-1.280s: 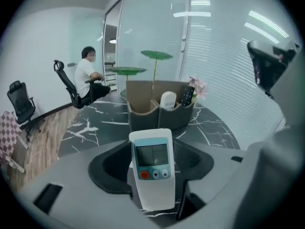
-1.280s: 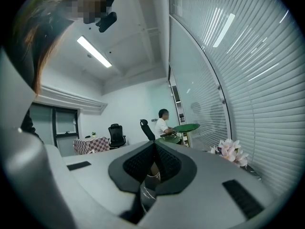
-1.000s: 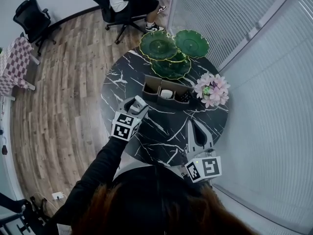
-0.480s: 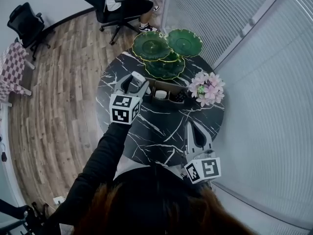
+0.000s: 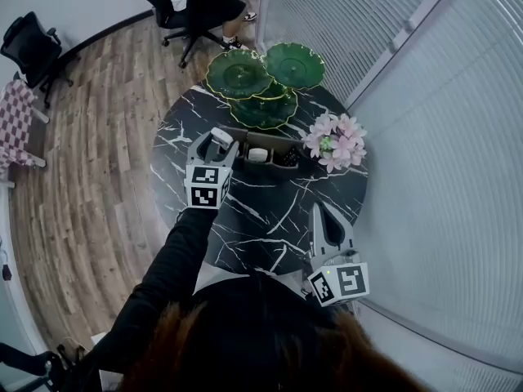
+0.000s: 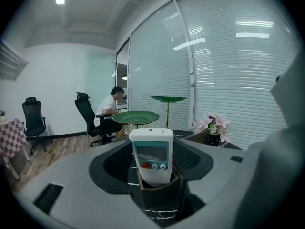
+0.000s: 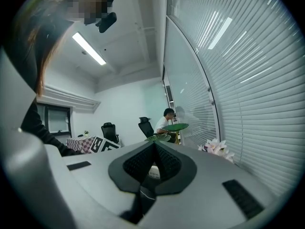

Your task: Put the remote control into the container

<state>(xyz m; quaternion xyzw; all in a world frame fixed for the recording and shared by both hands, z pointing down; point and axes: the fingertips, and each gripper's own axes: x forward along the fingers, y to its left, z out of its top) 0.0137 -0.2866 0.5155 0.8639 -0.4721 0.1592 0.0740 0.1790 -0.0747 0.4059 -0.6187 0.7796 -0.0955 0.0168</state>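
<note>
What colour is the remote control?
The remote control is white with a teal panel; best in the left gripper view.

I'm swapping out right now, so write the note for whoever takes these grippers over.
Left gripper: fingers closed on the remote control, held upright, its lower end apparently inside the container, in an end compartment.
Right gripper: shut, empty, above the near side of the table.
Done: remote picked up and brought to the container.
Left: lower it fully, open the fingers, draw the gripper back.
</note>
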